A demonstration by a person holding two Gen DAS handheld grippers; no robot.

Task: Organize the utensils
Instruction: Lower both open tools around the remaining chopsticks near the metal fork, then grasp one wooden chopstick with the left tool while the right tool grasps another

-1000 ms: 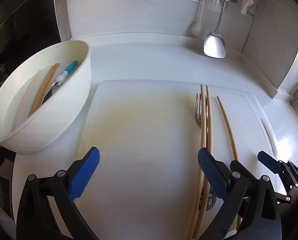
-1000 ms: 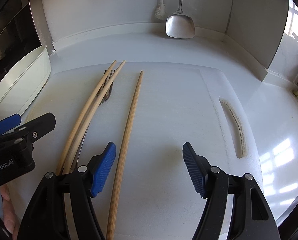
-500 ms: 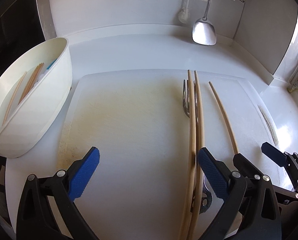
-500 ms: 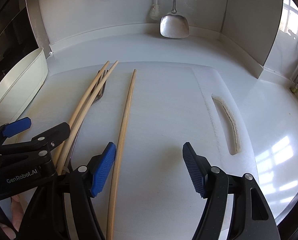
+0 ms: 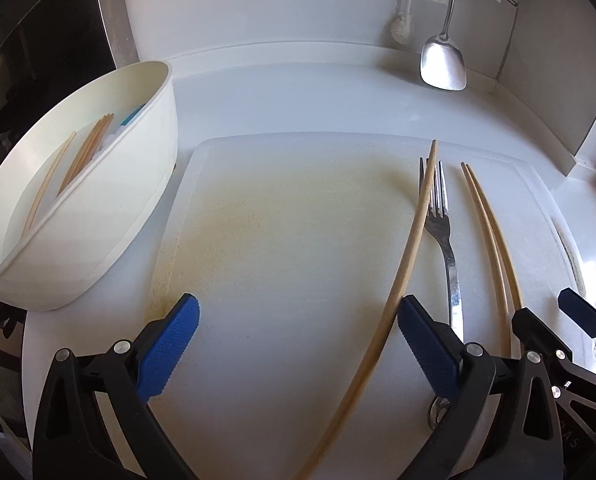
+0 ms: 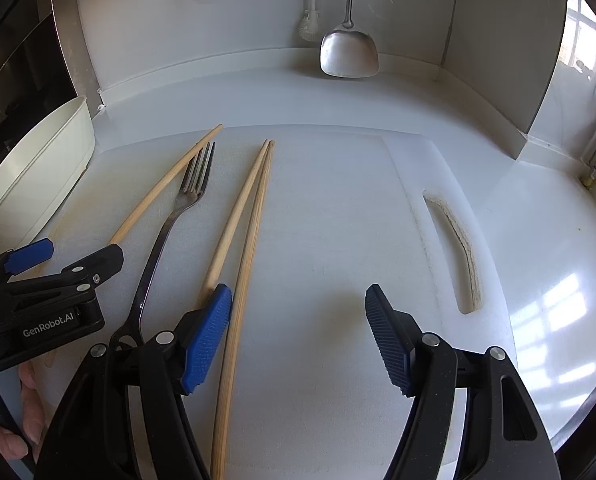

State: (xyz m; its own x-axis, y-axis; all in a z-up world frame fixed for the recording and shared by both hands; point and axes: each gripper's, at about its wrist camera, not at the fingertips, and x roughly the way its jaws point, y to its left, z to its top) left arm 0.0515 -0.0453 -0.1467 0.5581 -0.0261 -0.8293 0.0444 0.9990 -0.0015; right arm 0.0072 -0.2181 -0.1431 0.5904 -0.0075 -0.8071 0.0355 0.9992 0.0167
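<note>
On the white cutting board [image 5: 290,216] [image 6: 337,208] lie a metal fork [image 5: 443,232] [image 6: 170,224], one single wooden chopstick [image 5: 407,248] [image 6: 166,184] left of it and a pair of chopsticks [image 5: 493,232] [image 6: 246,216] right of it. My left gripper [image 5: 294,344] is open and empty; the single chopstick passes just inside its right finger. My right gripper [image 6: 298,336] is open and empty; the pair lies by its left finger. Each gripper shows in the other's view, the left one in the right wrist view [image 6: 58,264].
A white oval bowl [image 5: 110,216] [image 6: 38,184] with chopsticks and a blue-handled utensil stands left of the board. A metal spatula [image 5: 443,64] [image 6: 349,56] hangs at the back wall. The board's handle slot [image 6: 457,248] is on the right.
One chopstick now lies next to the right one as a pair. The other chopstick lies alone left of the fork, which is now uncovered. Both grippers stayed open.
</note>
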